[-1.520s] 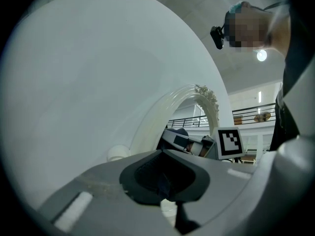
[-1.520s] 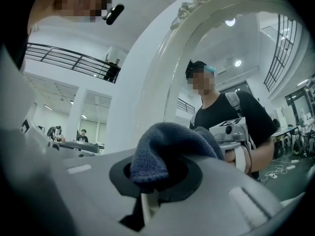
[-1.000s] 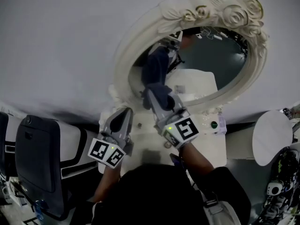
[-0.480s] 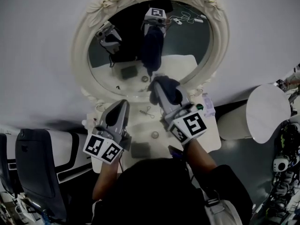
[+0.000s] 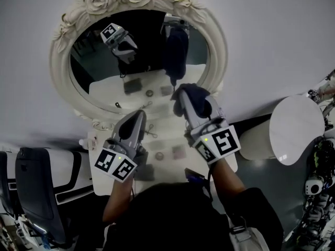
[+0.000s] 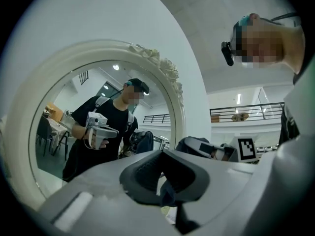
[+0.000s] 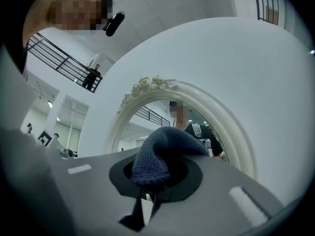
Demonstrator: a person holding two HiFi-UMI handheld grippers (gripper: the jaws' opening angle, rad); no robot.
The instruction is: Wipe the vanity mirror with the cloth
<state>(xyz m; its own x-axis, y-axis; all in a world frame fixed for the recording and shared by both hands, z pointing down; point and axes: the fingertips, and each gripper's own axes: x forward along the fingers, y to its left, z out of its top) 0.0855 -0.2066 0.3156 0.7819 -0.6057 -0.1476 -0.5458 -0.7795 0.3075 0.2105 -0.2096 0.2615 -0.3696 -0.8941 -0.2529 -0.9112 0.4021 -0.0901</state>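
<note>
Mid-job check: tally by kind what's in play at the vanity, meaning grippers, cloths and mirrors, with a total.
Grippers: 2, the left gripper and the right gripper
Cloth: 1, a dark blue knitted cloth held in the right gripper's jaws
Vanity mirror: 1, an oval vanity mirror in a white ornate frame
Total: 4

Free room and obstacles, as we find them:

- Vanity mirror: the glass is open across its left and middle.
- Ornate frame: a raised rim all round the glass, thickest at the far edge.
- Right hand-held gripper, closed on the cloth: takes up the glass's near right edge.
- Table: small items lie scattered between both grippers.
- Dark chair: blocks the near left.
- Round white top: stands close beside the table's right.
- Wall: bare to the right of the frame.
</note>
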